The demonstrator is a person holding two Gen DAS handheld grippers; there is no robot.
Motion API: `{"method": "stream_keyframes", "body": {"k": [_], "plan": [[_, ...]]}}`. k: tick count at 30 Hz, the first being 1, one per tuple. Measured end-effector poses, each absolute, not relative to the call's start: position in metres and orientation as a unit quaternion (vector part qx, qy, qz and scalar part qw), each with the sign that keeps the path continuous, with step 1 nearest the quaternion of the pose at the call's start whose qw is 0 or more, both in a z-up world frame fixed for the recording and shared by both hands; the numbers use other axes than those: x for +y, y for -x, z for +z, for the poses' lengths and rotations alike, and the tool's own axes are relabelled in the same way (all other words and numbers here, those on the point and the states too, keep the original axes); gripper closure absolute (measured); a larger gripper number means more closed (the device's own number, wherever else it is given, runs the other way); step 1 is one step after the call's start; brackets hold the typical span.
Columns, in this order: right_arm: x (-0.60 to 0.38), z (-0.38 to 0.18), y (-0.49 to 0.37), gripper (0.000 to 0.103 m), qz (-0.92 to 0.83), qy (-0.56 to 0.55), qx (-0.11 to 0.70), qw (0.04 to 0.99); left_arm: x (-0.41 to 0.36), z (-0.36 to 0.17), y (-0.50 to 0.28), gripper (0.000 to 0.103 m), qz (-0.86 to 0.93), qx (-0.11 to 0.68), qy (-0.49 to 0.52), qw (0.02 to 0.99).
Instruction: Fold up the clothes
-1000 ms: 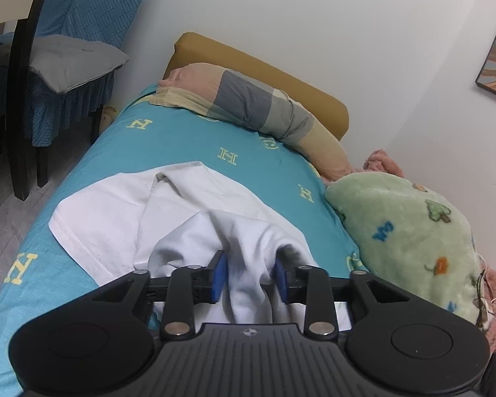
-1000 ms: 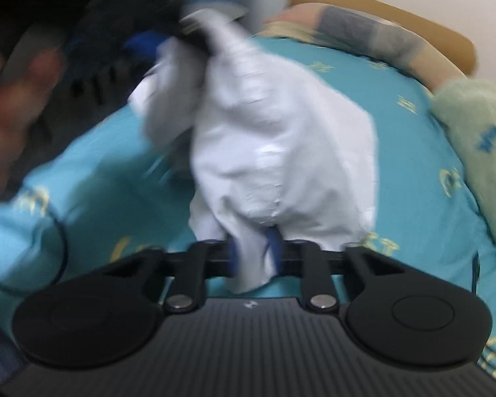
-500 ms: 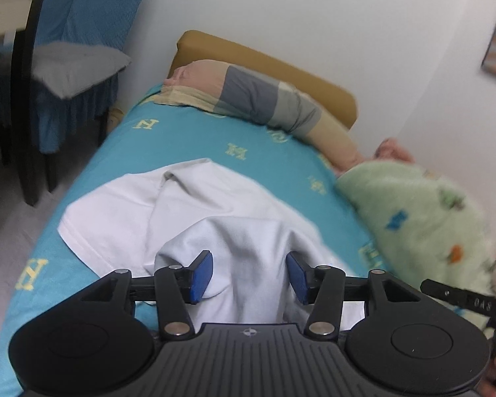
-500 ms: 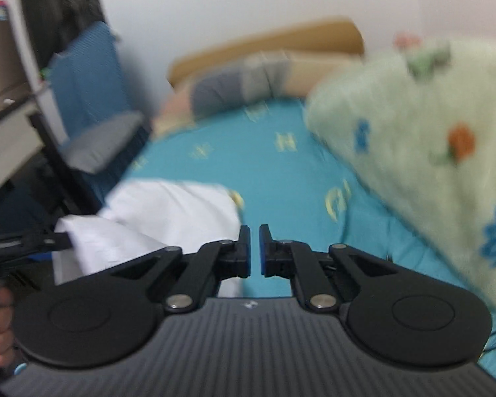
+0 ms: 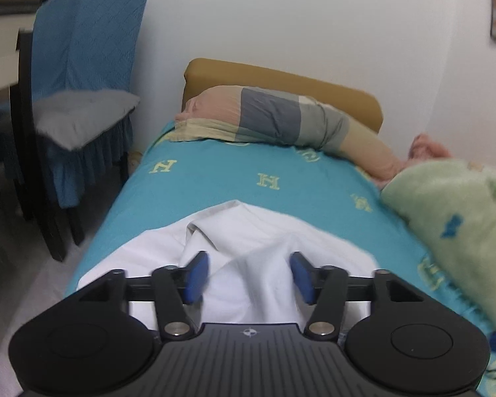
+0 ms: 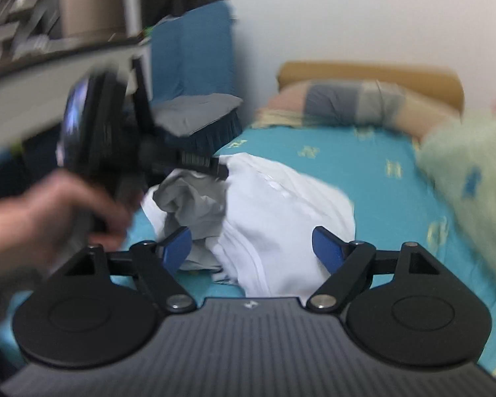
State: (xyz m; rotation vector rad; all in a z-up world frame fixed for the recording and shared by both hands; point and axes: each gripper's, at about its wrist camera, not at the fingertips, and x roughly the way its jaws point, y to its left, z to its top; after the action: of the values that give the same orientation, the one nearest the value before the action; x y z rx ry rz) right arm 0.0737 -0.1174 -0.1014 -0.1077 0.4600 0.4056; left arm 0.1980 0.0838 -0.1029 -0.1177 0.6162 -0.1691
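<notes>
White shirt (image 5: 248,248): soft, rumpled cotton, heaped on the turquoise bed sheet (image 5: 215,178) directly ahead of both grippers. Left gripper (image 5: 249,276): blue pads spread, empty. Right gripper (image 6: 253,248): spread, empty. Right view alone shows grey cloth (image 6: 191,201) bunched left of the shirt.

Shirt (image 5: 248,241) on bed (image 5: 215,178), pillow (image 5: 274,122) behind, blanket (image 5: 453,205) right
</notes>
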Motion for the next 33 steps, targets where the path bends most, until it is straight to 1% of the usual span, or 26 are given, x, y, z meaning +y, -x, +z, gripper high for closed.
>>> {"method": "stream_keyframes", "body": {"k": [1,2,3,7,9,11,15,18,20,21,22,23,24,25,29,33], "plan": [[-0.109,-0.107,-0.075,0.022,0.200,0.087,0.223,0.950,0.087,-0.097,-0.192,0.037,-0.082,0.305,0.057,0.947],[-0.101,-0.113,-0.076,0.022,0.199,0.122,0.219,0.947,0.090,-0.091,-0.187,0.031,-0.081,0.307,0.056,0.947],[-0.096,-0.117,-0.077,0.022,0.196,0.144,0.218,0.945,0.093,-0.085,-0.181,0.029,-0.079,0.309,0.054,0.946],[-0.107,-0.119,-0.084,0.025,0.165,0.136,0.228,0.950,0.106,-0.062,-0.159,0.029,-0.075,0.317,0.050,0.944],[-0.112,-0.120,-0.088,0.025,0.150,0.132,0.234,0.952,0.094,-0.058,-0.143,0.029,-0.088,0.335,-0.005,0.938],[-0.118,-0.121,-0.091,0.025,0.134,0.129,0.239,0.953,0.075,-0.062,-0.123,0.029,-0.121,0.348,-0.056,0.928],[-0.131,-0.122,-0.099,0.025,0.101,0.112,0.250,0.956,0.042,-0.090,-0.100,0.031,-0.162,0.376,-0.095,0.907],[-0.162,-0.117,-0.108,0.025,0.065,0.029,0.260,0.963,0.026,-0.112,-0.105,0.033,-0.125,0.365,-0.137,0.912],[-0.183,-0.115,-0.114,0.025,0.045,-0.029,0.267,0.962,0.022,-0.122,-0.112,0.048,-0.090,0.347,-0.163,0.919],[-0.194,-0.116,-0.116,0.025,0.044,-0.064,0.273,0.959,0.023,-0.122,-0.116,0.050,-0.080,0.334,-0.159,0.925],[-0.205,-0.117,-0.119,0.025,0.042,-0.100,0.279,0.954,0.026,-0.121,-0.118,0.061,-0.077,0.323,-0.143,0.932],[-0.214,-0.117,-0.120,0.025,0.041,-0.131,0.283,0.949,0.031,-0.118,-0.120,0.082,-0.078,0.315,-0.121,0.938],[-0.221,-0.118,-0.122,0.025,0.040,-0.149,0.284,0.946,0.036,-0.111,-0.120,0.093,-0.080,0.308,-0.100,0.943],[-0.224,-0.119,-0.122,0.025,0.038,-0.158,0.284,0.945,0.042,-0.104,-0.118,0.098,-0.084,0.300,-0.078,0.947],[-0.230,-0.112,-0.115,0.025,0.032,-0.160,0.275,0.947,0.064,-0.065,-0.098,0.100,-0.118,0.265,-0.009,0.957],[-0.233,-0.099,-0.097,0.024,0.030,-0.162,0.263,0.950,0.089,-0.025,-0.078,0.100,-0.167,0.262,0.065,0.948]]}}
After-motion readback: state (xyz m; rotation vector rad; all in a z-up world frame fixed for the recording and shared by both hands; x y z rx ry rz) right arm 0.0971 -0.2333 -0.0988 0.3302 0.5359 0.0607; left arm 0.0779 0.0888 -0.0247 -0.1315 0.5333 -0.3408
